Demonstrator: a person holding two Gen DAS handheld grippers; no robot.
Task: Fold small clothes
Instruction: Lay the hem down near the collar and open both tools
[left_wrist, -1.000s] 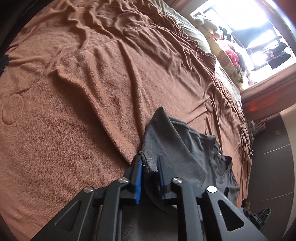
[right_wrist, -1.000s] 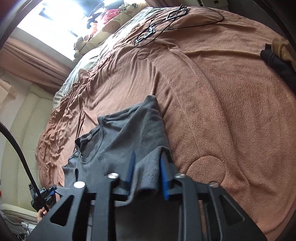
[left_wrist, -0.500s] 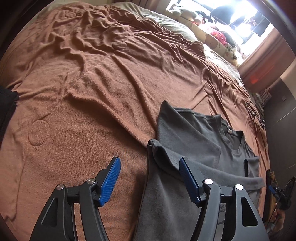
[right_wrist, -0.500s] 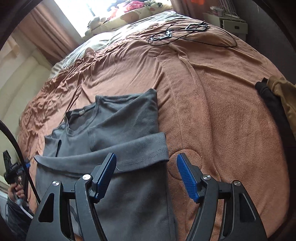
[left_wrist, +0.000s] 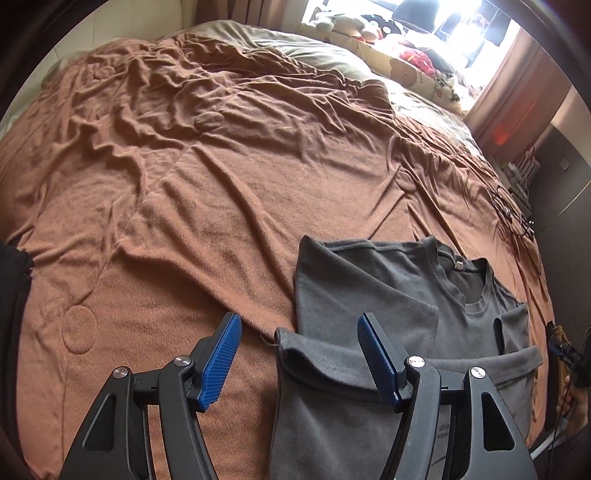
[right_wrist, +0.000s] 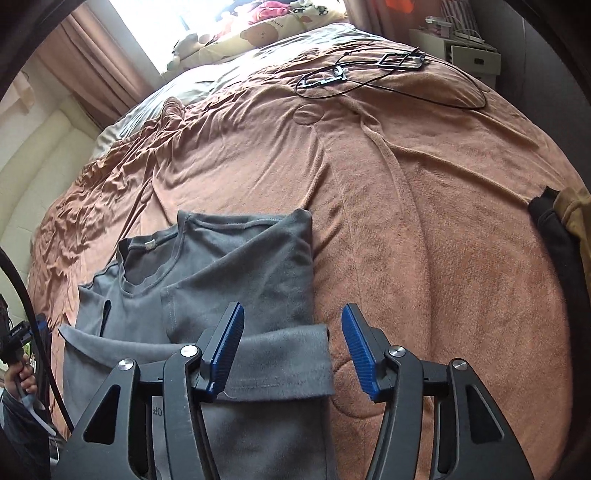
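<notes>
We have just let go: a second ago both pairs of jaws pinched the hem of the grey T-shirt (left_wrist: 369, 280), and now our left gripper (left_wrist: 299, 354) hangs above it with its jaws standing wide and holding nothing, the shirt's near left corner lying loose below and between the blue pads. The hem we carried up now lies as a band across the shirt's middle, so in our judgement the bottom-up fold is laid and the next fold is yet to come.

The shirt lies flat on the brown blanket (left_wrist: 207, 206) of the bed, at the near edge, collar away from us. Both sleeves are tucked in over the chest, the neckline and its small white tag showing above them. The folded hem band (right_wrist: 273, 354) sits slightly puffed and uneven, its right end raised a little; the soft knit looks likely to slide if nudged.

Our right gripper (right_wrist: 291, 347) hovers over the band's right end, its jaws closing yet gripping nothing: the left pad is over the cloth, the right pad over bare blanket. Farther right, dark and tan garments (right_wrist: 561, 236) wait at the bed's edge, and a black cable (right_wrist: 388, 77) lies coiled near the far end.
</notes>
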